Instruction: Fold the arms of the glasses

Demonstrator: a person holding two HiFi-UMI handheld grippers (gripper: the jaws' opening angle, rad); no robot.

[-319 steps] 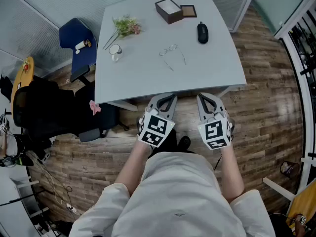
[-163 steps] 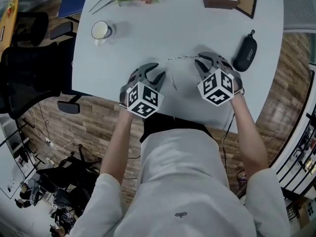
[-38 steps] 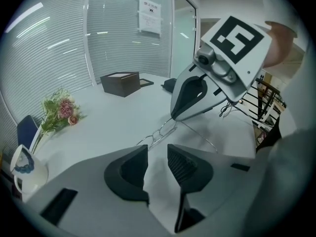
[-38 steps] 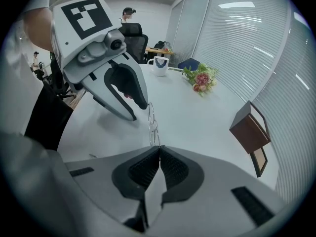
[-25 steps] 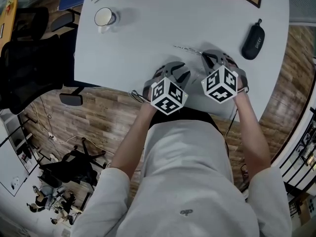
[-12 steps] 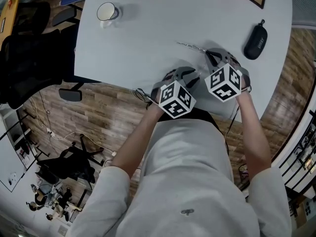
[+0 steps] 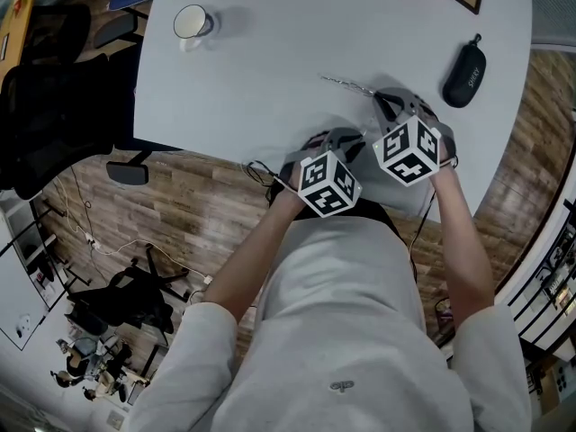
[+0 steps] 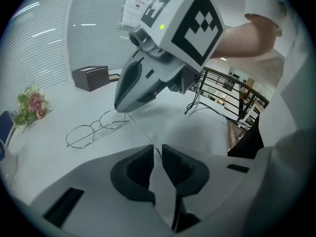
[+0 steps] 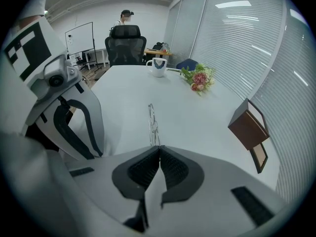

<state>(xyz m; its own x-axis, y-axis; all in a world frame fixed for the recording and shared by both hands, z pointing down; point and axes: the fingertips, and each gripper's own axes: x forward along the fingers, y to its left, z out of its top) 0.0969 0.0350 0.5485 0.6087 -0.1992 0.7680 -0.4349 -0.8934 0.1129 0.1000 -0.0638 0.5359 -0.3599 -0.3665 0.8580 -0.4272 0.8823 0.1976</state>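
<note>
left gripper (image 8: 157,149): jaws have just been closing; a narrow slit is left between them. The free end of one temple arm (image 8: 143,133) runs into the slit, and no pinch on the wire is seen.
right gripper (image 9: 159,148): jaws are pressed together on the glasses (image 9: 152,122) at the near end of the frame, which is seen edge-on reaching away from the tips.
both grippers: held side by side near the front edge of the table (image 7: 270,70), both tilted steeply down.
glasses: thin wire frame, lenses low over or on the tabletop (which one cannot be told); the open arm stretches from the right gripper toward the left gripper.
glasses case (image 7: 464,72): black, to the right of the right gripper, apart from it.
mug (image 7: 190,23): white, far left on the table.
flowers (image 9: 199,80): laid at the far side.
brown box (image 8: 90,77): at the far side, well apart from the glasses.
</note>
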